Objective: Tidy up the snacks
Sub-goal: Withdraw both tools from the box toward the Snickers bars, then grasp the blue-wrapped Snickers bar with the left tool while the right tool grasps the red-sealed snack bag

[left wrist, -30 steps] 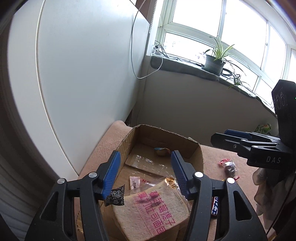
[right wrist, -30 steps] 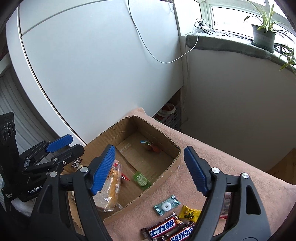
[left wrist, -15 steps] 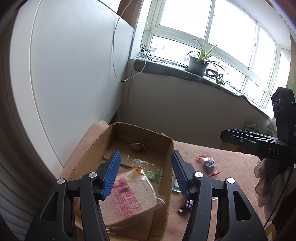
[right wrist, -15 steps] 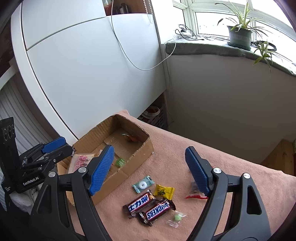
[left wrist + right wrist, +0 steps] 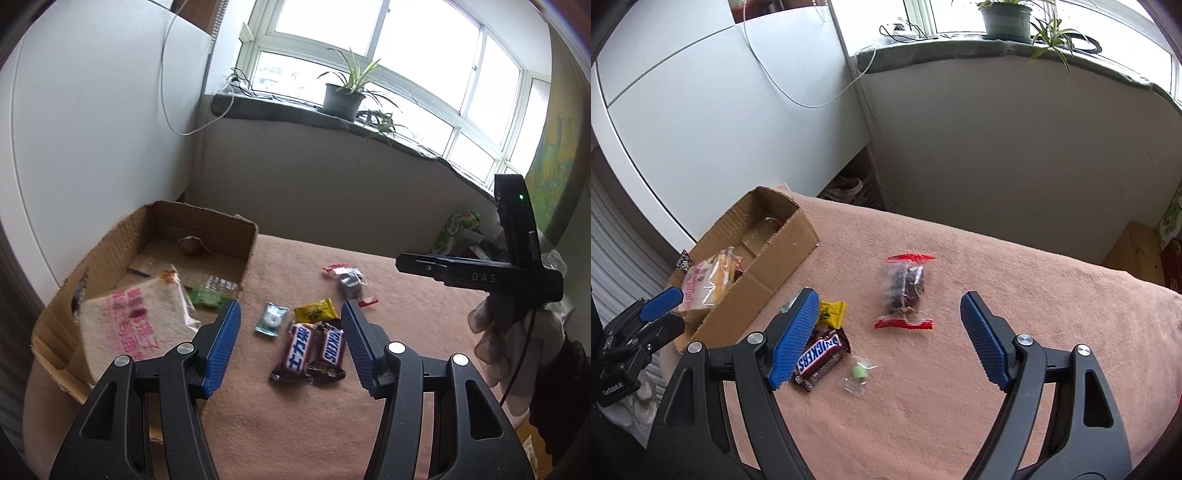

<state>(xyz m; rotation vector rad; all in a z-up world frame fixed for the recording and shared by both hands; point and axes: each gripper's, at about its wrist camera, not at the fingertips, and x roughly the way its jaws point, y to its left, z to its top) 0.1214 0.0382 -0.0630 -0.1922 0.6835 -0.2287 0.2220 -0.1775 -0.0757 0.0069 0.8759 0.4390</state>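
Left gripper (image 5: 290,345) hangs with fingers apart and empty over two chocolate bars (image 5: 314,349) on the pink cloth (image 5: 369,424), cardboard box (image 5: 147,229) with bagged bread (image 5: 129,325) just left. Right gripper (image 5: 890,339) also has fingers wide apart, nothing between, above a red-edged snack bag (image 5: 905,290); Snickers bar (image 5: 820,354) sits beside its left finger.

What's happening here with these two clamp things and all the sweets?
A person is sorting snacks into a cardboard box with a hand-held gripper in each hand. Both the left gripper and the right gripper are open and hold nothing. The box already holds a bagged bread slice and a few small sweets. Outside it, on the pink cloth, lie two chocolate bars, a yellow candy, a mint, a green candy and a red-edged packet.
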